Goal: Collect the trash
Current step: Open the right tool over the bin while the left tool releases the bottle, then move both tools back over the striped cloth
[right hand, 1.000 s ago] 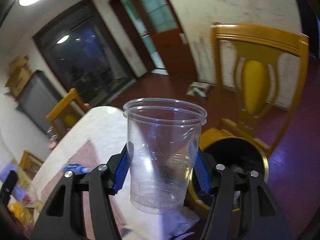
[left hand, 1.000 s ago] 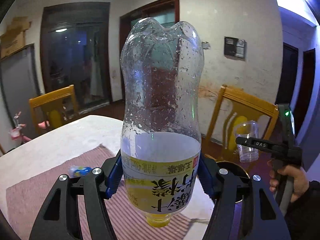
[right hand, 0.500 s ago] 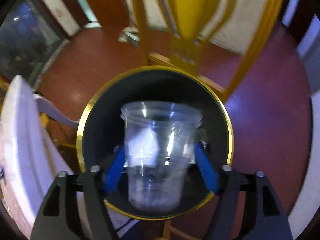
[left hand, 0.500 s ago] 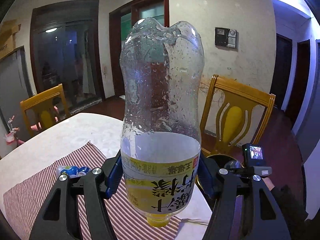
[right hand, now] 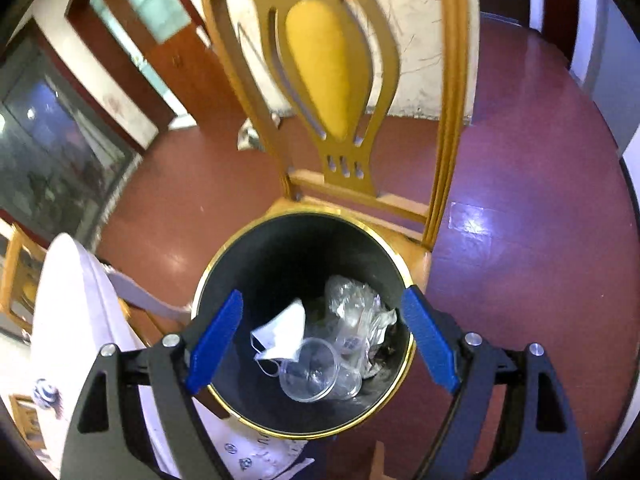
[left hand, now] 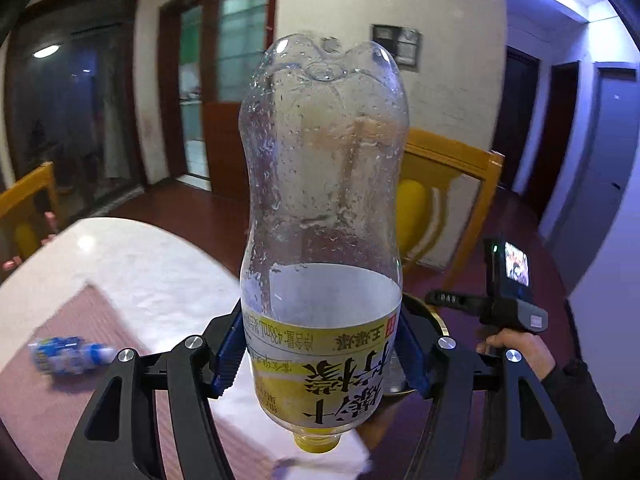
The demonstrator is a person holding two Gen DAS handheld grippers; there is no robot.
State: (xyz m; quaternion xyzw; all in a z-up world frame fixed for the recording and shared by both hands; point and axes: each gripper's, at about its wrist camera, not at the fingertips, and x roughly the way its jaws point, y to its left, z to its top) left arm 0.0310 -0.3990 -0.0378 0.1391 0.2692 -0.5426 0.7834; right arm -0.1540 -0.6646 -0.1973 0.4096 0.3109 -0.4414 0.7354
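Observation:
My left gripper (left hand: 320, 356) is shut on a clear plastic bottle (left hand: 320, 208) with a yellow label, held cap down with its base pointing up. My right gripper (right hand: 322, 338) hangs over a black trash bin with a gold rim (right hand: 280, 256), its jaws opening with nothing between the blue pads. The clear plastic cup (right hand: 310, 374) lies on its side at the bottom of the bin, beside a white face mask (right hand: 282, 334) and crumpled clear plastic (right hand: 354, 306). In the left wrist view the right gripper's handle and camera (left hand: 508, 280) sit at the right in a person's hand (left hand: 520, 350).
A crushed blue and white wrapper (left hand: 66, 354) lies on the striped cloth (left hand: 60, 404) of the white table (left hand: 160, 264). The bin stands on the seat of a yellow wooden chair (right hand: 332, 80) beside the table's edge (right hand: 64, 304). Red floor (right hand: 520, 160) spreads to the right.
The right gripper tipped down over the bin, its jaws spread and the cup dropped in. The left gripper moved right toward the chair, still holding the bottle.

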